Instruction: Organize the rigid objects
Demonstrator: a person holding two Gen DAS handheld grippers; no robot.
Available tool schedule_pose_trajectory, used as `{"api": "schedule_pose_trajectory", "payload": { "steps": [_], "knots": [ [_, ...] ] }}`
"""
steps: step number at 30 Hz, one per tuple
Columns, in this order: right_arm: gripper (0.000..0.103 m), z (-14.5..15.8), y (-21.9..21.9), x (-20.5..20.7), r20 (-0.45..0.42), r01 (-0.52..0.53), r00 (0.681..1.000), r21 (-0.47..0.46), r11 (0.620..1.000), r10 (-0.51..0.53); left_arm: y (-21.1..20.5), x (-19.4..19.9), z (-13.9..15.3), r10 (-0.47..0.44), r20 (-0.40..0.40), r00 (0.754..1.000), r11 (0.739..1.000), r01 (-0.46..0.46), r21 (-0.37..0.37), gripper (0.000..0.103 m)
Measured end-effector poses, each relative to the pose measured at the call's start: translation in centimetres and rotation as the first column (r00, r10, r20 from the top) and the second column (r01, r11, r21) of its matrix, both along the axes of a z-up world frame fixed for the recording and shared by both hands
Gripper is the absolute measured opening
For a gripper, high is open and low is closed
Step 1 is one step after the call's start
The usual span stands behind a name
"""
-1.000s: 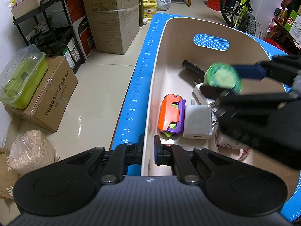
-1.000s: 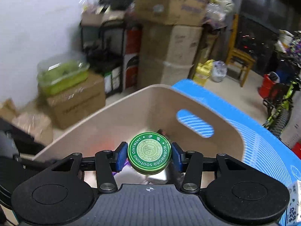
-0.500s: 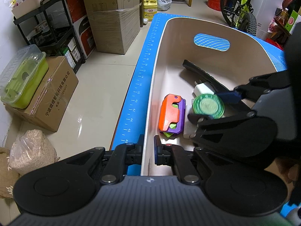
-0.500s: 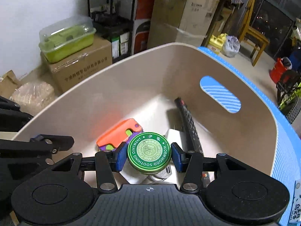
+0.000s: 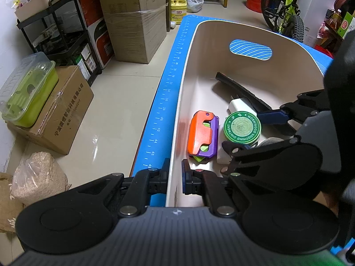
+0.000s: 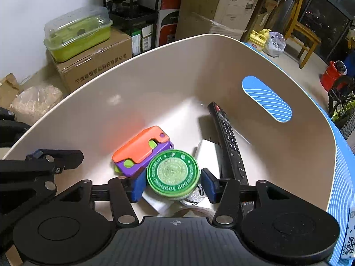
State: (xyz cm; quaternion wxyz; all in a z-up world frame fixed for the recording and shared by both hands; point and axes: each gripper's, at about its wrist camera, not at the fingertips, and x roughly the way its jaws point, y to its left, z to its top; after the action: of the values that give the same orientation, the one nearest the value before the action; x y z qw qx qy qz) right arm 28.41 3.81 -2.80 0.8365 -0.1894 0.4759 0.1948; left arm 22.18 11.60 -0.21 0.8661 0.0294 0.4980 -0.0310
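Note:
A beige bin (image 5: 288, 51) (image 6: 155, 84) stands on a blue mat (image 5: 164, 102). My left gripper (image 5: 175, 177) is shut on the bin's near rim. My right gripper (image 6: 173, 187) (image 5: 255, 133) is low inside the bin, jaws open, with a gap on each side of the round green ointment tin (image 6: 173, 174) (image 5: 241, 127). The tin rests on a white charger (image 6: 206, 153) (image 5: 238, 105). An orange and purple toy (image 6: 142, 148) (image 5: 202, 135) lies beside it. A black remote (image 6: 228, 141) (image 5: 241, 92) leans toward the far wall.
Left of the mat, on the tiled floor, are cardboard boxes (image 5: 133, 17), a green lidded container (image 5: 26, 90) on a box, a black shelf rack (image 5: 60, 33) and a sack of grain (image 5: 37, 179). A bicycle (image 5: 286, 11) and a wooden chair stand at the far end.
My right gripper came down into the bin with the green tin, then opened. The tin now rests on the items in the bin. My left gripper has kept its hold on the rim.

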Motion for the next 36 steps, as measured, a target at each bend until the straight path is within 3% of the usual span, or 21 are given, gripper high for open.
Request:
{"api": "schedule_pose_trajectory", "payload": {
  "steps": [13, 15, 16, 18, 20, 28, 36],
  "knots": [
    [0.075, 4.3, -2.1, -3.4, 0.094, 0.015, 0.995, 0.062, 0.998, -0.021, 0.3, -0.5, 1.6, 0.062, 0.060, 0.996, 0.998, -0.062, -0.003, 0.011],
    [0.076, 5.2, -2.8, -4.0, 0.107, 0.028, 0.994, 0.082, 0.996, -0.036, 0.3, -0.8, 2.4, 0.072, 0.091, 0.993, 0.997, -0.071, -0.011, 0.019],
    [0.076, 5.6, -3.2, -4.3, 0.114, 0.037, 0.992, 0.095, 0.995, -0.047, 0.4, -0.9, 2.8, 0.076, 0.104, 0.992, 0.997, -0.075, -0.014, 0.027],
    [0.077, 6.6, -4.0, -5.0, 0.130, 0.060, 0.989, 0.127, 0.990, -0.076, 0.3, -1.3, 3.5, 0.089, 0.133, 0.987, 0.996, -0.089, -0.004, 0.059],
    [0.078, 7.6, -4.9, -5.8, 0.143, 0.082, 0.984, 0.160, 0.984, -0.106, 0.2, -1.7, 4.0, 0.102, 0.155, 0.983, 0.994, -0.105, 0.014, 0.066],
    [0.084, 9.9, -8.9, -9.2, 0.159, 0.185, 0.959, 0.274, 0.944, -0.234, -0.6, -4.1, 6.5, 0.128, 0.206, 0.970, 0.990, -0.137, 0.030, 0.068],
    [0.087, 10.8, -11.5, -13.2, 0.187, 0.230, 0.939, 0.280, 0.932, -0.288, -2.5, -8.0, 7.8, 0.099, 0.226, 0.969, 0.991, -0.116, 0.063, 0.069]
  ]
}}
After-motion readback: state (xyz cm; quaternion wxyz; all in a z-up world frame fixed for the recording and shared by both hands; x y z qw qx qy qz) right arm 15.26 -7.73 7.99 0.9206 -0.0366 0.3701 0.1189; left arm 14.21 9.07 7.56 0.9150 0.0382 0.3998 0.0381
